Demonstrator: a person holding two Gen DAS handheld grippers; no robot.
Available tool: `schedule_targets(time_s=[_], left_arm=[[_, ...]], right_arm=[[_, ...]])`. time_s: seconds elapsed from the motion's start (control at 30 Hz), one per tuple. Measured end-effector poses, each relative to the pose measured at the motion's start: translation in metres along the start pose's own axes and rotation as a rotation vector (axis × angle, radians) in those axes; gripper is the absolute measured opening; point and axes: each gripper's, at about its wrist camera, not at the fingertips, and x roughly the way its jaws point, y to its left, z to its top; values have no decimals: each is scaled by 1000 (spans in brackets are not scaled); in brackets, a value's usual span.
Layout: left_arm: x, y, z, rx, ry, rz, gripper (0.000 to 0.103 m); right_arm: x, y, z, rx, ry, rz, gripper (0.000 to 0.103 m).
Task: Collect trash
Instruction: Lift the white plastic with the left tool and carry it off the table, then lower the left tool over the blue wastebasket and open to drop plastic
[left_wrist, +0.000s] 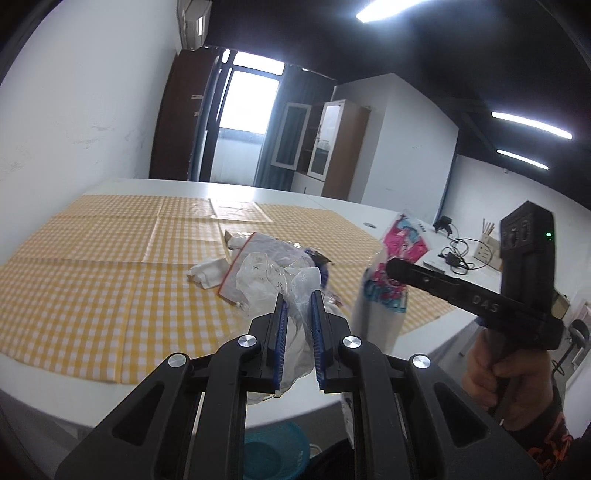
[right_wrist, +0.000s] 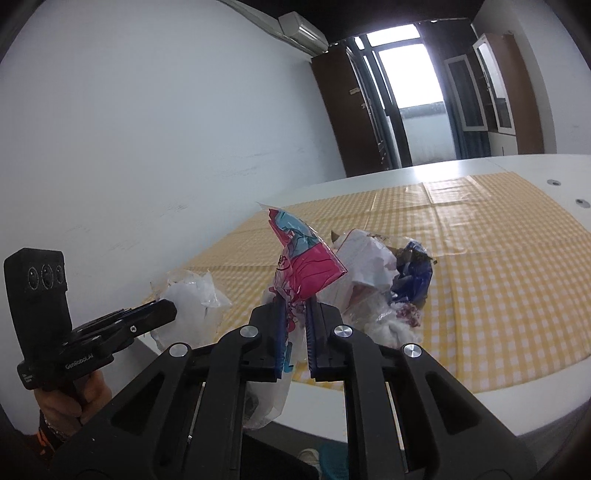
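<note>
White walls, dark ceiling with strip lights, bright balcony door at the back; up front a white desk (left_wrist: 332, 201) under a yellow checked cloth (left_wrist: 92, 258).

Left gripper (left_wrist: 298, 306): jaws nearly closed, pinching a crumpled clear plastic bag (left_wrist: 273, 277), lifted near the desk's front edge. Right gripper (right_wrist: 295, 314): jaws likewise drawn in tight on a pink and blue printed bag (right_wrist: 306, 258), held up just beside the clear one.

Still on the cloth, a loose heap of trash (right_wrist: 380, 280): white crumpled paper, a red-edged clear sleeve, a dark blue wrapper, other scraps too tangled to separate. Further back on the cloth, one flat clear sheet (left_wrist: 236, 210). Below the desk edge, a teal basket (left_wrist: 273, 450), probably the place for it all.

Handling, as a judgement: featherweight, soft, slippery film; apt to slide out of a shallow pinch or snag a neighbour. Best taken on a bunched fold or crumpled ridge, deep between the pads, not on a flat single layer. Paper lumps firmer, easy to crush-grip.

Count: two grippers, two bags in hand, one heap, one flat sheet, one basket.
</note>
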Motion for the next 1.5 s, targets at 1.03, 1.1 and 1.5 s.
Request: schedule_targets(time_s=[1.03, 1.1, 1.5], left_arm=[[-35, -19, -139, -13, 165, 5, 12], [-26, -13, -147, -26, 185, 5, 12], [39, 25, -187, -134, 328, 9, 12]], right_arm=[[-47, 24, -138, -67, 149, -141, 9], [-41, 22, -150, -71, 172, -154, 9], [13, -13, -196, -51, 228, -262, 8]])
